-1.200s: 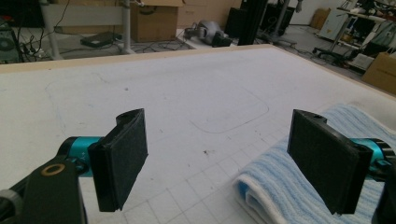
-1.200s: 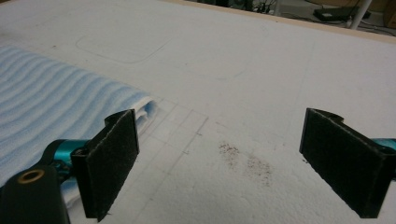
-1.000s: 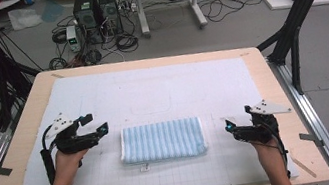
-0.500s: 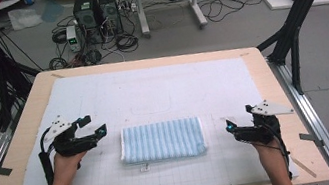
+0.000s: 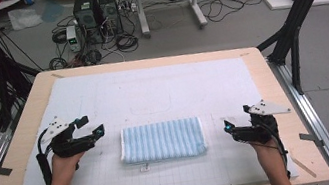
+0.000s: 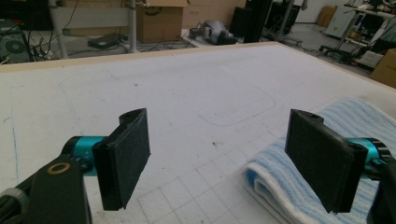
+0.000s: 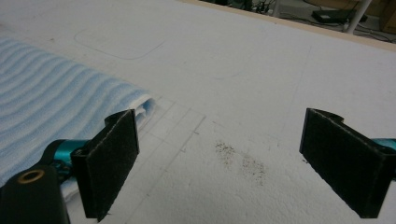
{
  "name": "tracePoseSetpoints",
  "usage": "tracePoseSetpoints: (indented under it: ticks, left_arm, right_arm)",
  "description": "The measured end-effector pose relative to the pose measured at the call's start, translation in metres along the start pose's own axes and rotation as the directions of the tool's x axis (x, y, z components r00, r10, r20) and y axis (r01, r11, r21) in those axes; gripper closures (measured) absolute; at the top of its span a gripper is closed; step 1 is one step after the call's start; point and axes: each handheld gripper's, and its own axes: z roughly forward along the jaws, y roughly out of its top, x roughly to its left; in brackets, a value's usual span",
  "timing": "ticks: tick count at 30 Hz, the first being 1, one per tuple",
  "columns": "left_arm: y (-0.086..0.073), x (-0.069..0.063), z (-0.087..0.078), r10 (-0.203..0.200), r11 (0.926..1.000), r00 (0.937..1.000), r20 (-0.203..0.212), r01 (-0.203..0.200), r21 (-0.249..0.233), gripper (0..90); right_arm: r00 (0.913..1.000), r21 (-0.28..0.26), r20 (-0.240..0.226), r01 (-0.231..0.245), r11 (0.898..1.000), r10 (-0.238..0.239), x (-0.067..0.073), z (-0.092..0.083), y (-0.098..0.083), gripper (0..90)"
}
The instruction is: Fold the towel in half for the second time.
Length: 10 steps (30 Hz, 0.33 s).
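Towel (image 5: 162, 141), one, folded, between two wide-open claws, left claw (image 5: 88, 127) and right claw (image 5: 229, 127).

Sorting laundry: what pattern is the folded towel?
Light blue and white stripes on the towel, clearest in the high view.

In the left gripper view the towel (image 6: 327, 140) is cut off by the right and bottom edges, and part of it is hidden behind one pad (image 6: 320, 156). In the right gripper view the towel (image 7: 56, 98) is cut off at the left edge. The small tag (image 5: 143, 167) at the towel's near edge cannot be read.
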Motion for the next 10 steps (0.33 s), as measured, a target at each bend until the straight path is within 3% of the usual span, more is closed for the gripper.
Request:
tracePoseSetpoints:
  ticks: [10]
  left_arm:
    - [-0.0008,0.0018,0.0001,-0.003,1.0000,0.9999,-0.010,0.003,0.001,22.9]
  right_arm:
    - [0.9999,0.002,-0.010,-0.011,1.000,0.011,-0.0018,0.0032,-0.0008,10.9]
